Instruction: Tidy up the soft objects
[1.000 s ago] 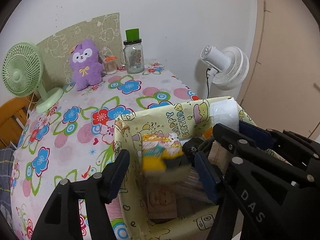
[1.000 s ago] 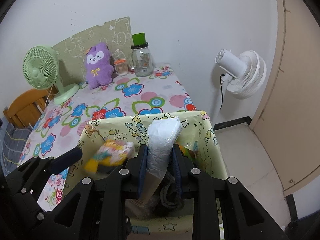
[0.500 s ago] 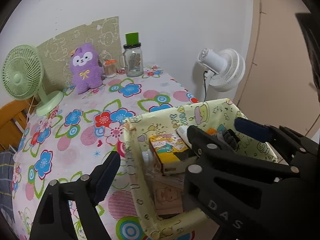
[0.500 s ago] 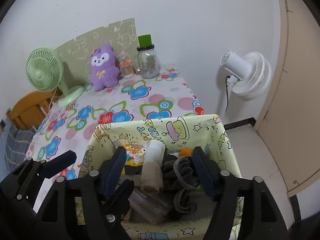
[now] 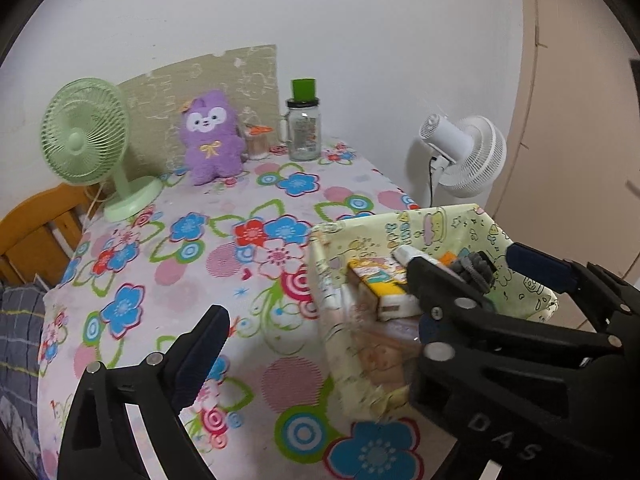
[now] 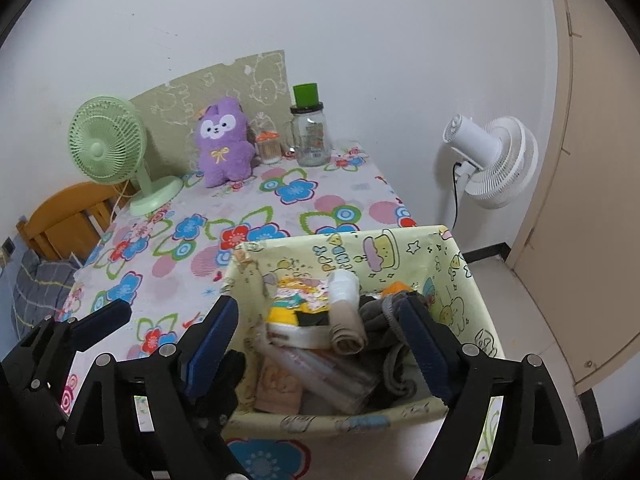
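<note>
Right gripper [image 6: 320,336] has let go: the white-and-tan roll [image 6: 346,312] now lies inside the yellow box [image 6: 460,276], beside the cartoon pack [image 6: 298,300]. Fingers wide, empty. Left gripper [image 5: 316,312] wide, empty, pulled back left of the box. Purple plush [image 6: 224,142] remains on the desk [image 6: 192,248], far behind the box — likely next.

Probably a home bedroom: floral tablecloth [image 6: 280,200], purple plush toy [image 6: 224,140], 2 fans, wooden chair [image 6: 64,220].

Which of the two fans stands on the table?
The green fan, on the flowered table beside the purple toy; the white fan stands off it.
</note>
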### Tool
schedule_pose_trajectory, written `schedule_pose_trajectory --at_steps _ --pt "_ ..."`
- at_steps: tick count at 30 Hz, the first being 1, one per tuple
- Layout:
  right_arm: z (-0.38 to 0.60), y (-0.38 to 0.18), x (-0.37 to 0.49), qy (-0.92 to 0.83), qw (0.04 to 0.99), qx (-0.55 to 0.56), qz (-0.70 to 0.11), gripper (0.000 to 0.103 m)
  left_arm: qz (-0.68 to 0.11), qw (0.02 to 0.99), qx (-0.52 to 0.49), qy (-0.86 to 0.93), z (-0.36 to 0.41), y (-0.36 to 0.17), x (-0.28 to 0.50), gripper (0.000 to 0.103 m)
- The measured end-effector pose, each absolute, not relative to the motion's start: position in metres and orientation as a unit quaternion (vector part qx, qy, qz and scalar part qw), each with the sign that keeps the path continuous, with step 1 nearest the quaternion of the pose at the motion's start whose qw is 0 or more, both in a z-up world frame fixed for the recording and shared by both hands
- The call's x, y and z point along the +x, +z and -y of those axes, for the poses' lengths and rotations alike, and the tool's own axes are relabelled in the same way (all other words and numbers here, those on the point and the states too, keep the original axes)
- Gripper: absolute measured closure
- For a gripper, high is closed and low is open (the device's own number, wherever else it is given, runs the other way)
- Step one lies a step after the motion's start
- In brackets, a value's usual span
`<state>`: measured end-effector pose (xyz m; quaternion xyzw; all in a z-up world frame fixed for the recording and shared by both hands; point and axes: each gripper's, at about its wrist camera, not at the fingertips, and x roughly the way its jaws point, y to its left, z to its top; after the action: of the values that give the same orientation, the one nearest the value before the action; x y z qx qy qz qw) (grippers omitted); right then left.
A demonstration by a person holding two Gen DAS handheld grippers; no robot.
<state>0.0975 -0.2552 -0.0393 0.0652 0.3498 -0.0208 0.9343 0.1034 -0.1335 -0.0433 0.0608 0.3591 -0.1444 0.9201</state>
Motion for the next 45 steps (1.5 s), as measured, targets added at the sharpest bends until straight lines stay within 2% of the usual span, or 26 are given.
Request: schedule_pose_trajectory --at_steps 12,27,31,45 --pt "0.218 -0.019 0.065 -0.010 0.946 0.051 -0.320 0.011 -0.333 0.939 0.020 -0.083 0.067 -0.028 0.073 0.000" --pt "0.186 0.008 0.028 0.001 0.961 0.032 -0.274 0.005 -0.290 0.957 -0.004 -0.024 0.007 -0.003 0.030 0.000" --pt "0.181 0.018 0.018 0.002 0.965 0.033 -0.258 0.000 -0.275 0.961 -0.006 -0.019 -0.004 0.007 0.017 0.000" --pt "0.170 0.037 -0.011 0.005 0.973 0.025 -0.230 0.000 -0.236 0.972 -0.006 -0.006 -0.023 0.031 -0.015 0.000"
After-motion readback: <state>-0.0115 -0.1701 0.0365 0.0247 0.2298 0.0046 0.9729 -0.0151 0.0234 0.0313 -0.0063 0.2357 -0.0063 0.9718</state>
